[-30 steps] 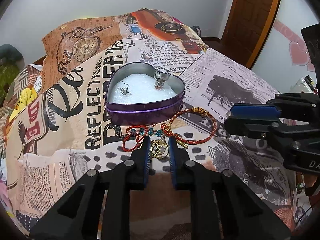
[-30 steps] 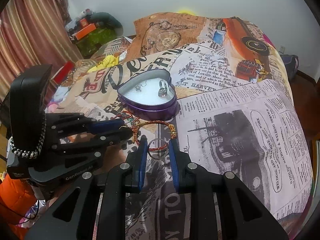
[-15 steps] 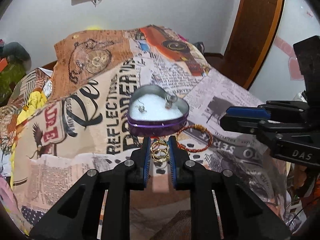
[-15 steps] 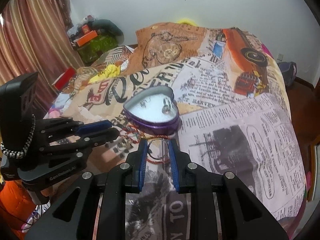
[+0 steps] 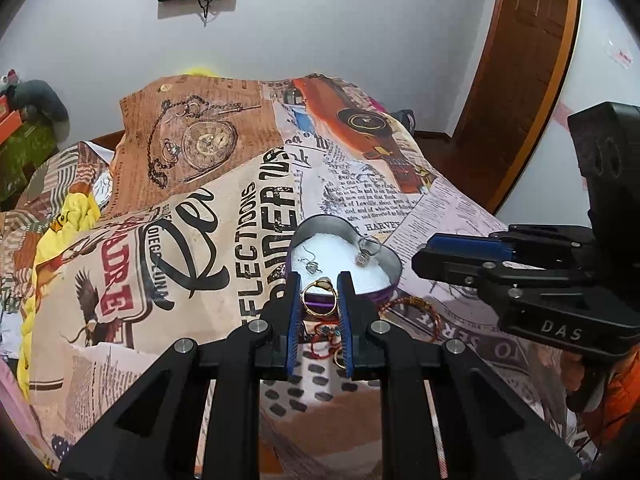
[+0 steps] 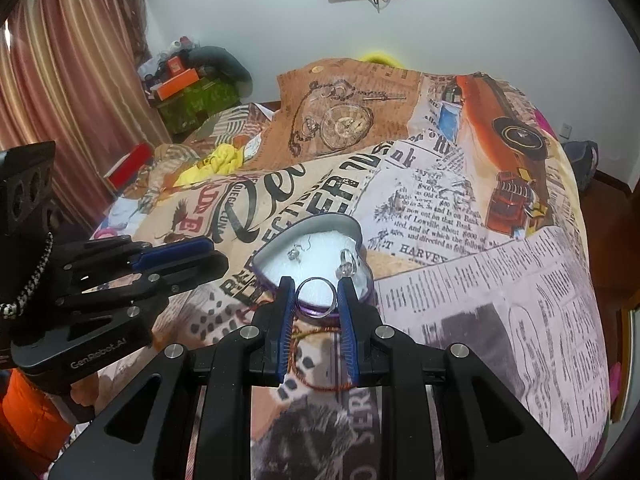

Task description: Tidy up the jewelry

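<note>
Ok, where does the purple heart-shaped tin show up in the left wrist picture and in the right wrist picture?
Left wrist view: the heart-shaped tin sits right of centre, just beyond the gold ring held in the left gripper.
Right wrist view: the tin sits at centre, just beyond the silver ring held in the right gripper.
Shared landmark: the pocket-watch print on the bedspread, farther back than the tin.

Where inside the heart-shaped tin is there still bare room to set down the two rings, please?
In the heart tin, the white padding is bare through the middle, between the earring and the upright ring, and along the near edge. The left gripper holds a gold ring; the right gripper a silver ring. Bracelets crowd the bedspread in front.
</note>
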